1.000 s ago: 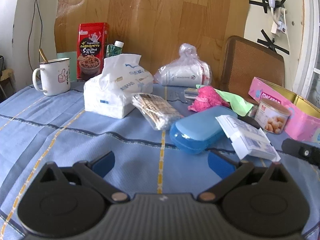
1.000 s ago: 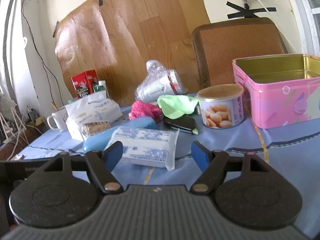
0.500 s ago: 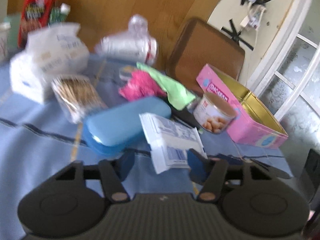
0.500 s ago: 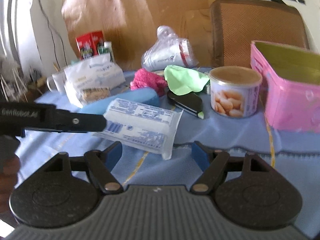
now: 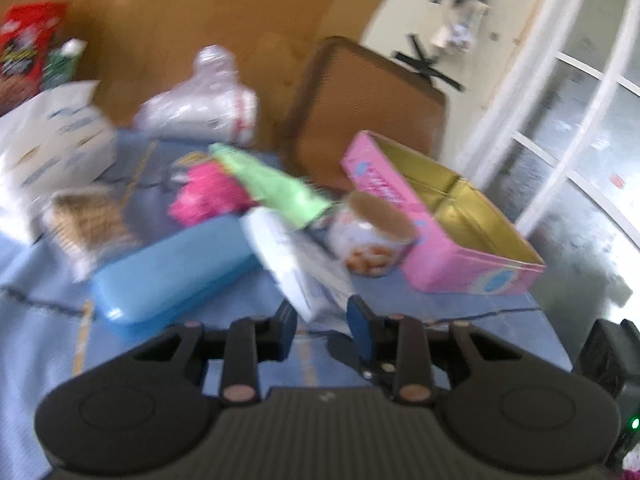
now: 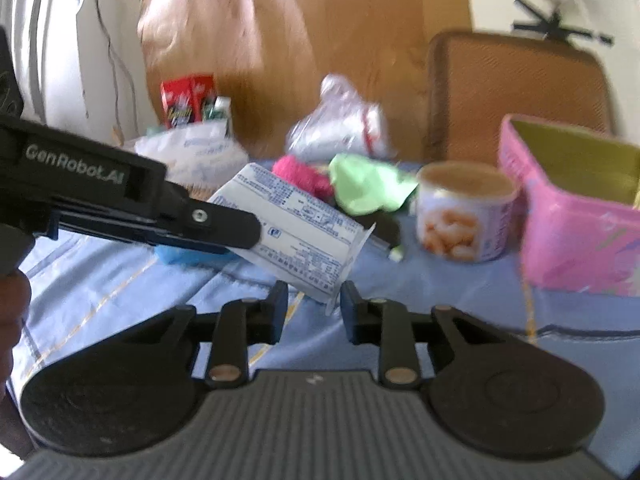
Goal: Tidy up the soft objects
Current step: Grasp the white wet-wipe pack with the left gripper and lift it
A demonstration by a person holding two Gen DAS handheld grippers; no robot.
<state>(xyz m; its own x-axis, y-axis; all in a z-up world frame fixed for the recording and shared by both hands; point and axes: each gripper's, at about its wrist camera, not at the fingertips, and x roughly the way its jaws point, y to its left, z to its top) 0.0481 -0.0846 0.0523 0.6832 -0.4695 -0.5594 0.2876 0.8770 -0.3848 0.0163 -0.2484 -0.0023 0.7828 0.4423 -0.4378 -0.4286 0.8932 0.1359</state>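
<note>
Both the left gripper and the right gripper clamp the white tissue pack — tilted above the tabletop.

two black handheld grippers with blue finger pads

the left gripper has a matte black ribbed housing with two round discs at its sides, black linkage arms with copper-coloured pivot pins, and blue pads on its fingers. seen side-on from the right wrist view, its long black finger bar carries a silver screw and pale "genrobot.ai" lettering. the right gripper has the same black ribbed body, discs, copper pins and blue-faced fingers; a green light glows on its body at the left view's far right edge.
</note>
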